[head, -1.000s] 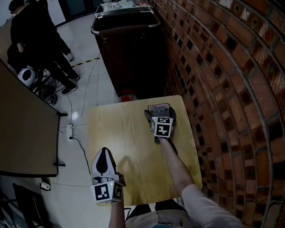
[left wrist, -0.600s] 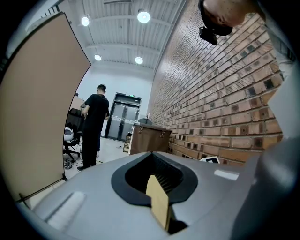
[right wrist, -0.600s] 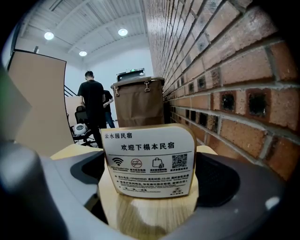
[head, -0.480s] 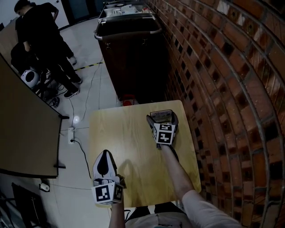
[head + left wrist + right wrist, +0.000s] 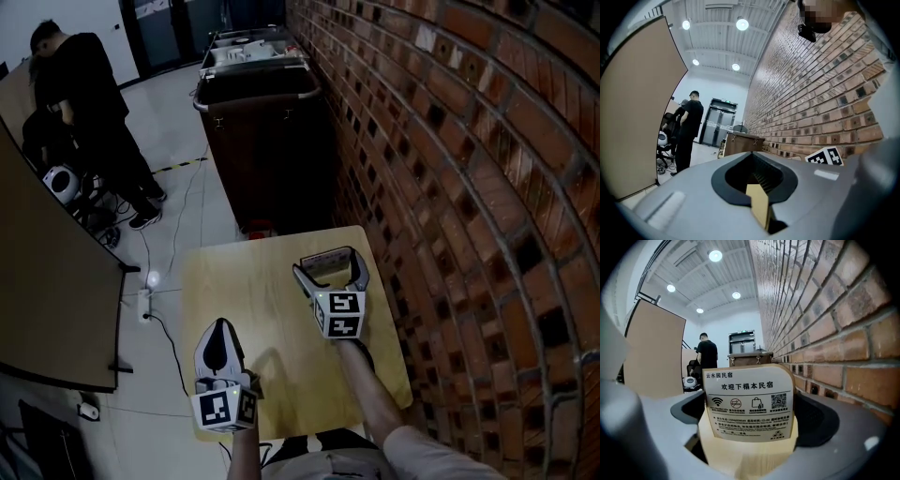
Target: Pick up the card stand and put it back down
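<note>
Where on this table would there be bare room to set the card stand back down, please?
The table is bare across its far-left part, between the left gripper and the far edge, and in the middle between both grippers. It is tighter on the right, where the right gripper holds the card stand beside the brick wall.

Right gripper clamped, left gripper closed

Grey left claw, right claw, black-white marker cubes
</note>
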Available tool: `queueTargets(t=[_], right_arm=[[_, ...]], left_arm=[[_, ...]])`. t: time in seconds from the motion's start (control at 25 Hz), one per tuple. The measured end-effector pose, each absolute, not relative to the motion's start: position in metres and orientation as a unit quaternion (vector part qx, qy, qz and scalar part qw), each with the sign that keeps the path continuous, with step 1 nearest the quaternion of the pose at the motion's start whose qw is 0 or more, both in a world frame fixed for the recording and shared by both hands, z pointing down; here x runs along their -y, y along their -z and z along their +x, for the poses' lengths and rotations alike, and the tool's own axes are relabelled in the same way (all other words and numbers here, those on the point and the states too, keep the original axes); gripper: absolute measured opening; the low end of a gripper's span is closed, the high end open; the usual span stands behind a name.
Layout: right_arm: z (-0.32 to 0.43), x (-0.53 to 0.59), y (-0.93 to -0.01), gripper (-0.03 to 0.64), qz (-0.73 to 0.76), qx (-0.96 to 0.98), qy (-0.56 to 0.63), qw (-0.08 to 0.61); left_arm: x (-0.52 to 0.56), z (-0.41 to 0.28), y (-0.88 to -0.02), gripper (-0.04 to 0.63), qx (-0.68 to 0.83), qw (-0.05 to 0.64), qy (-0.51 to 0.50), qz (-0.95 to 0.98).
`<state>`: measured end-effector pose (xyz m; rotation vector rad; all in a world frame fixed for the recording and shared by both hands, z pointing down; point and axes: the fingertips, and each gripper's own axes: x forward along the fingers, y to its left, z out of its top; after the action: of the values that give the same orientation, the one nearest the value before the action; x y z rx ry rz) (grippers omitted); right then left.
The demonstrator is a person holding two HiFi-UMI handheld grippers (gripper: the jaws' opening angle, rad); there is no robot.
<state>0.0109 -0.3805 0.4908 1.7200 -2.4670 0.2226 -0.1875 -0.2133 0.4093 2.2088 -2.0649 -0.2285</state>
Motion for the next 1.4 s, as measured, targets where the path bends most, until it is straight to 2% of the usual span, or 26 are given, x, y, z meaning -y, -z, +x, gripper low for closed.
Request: queueTargets(t=[0.6,1.12,1.4], right_arm=[[0.025,0.233,-0.388,0.575,0.544,0.838,-0.032,-0.023],[0.044,0.209,-0.363,0.575,0.556,0.830,-0.011,-0.046],[0.044,0.210,-0.364,0.575,0.555,0.830,-0.014,-0.046]], left_arm=[[0.178,-0.164,-0.372,0.005,0.647,0.005,0.089,0.757],[0.173,-0.145,-0.356,0.005,0.624,0.024,0.137,0.769],[0.174,-0.142,-0.356,0.005,0.622,0.022,0.125,0.773]])
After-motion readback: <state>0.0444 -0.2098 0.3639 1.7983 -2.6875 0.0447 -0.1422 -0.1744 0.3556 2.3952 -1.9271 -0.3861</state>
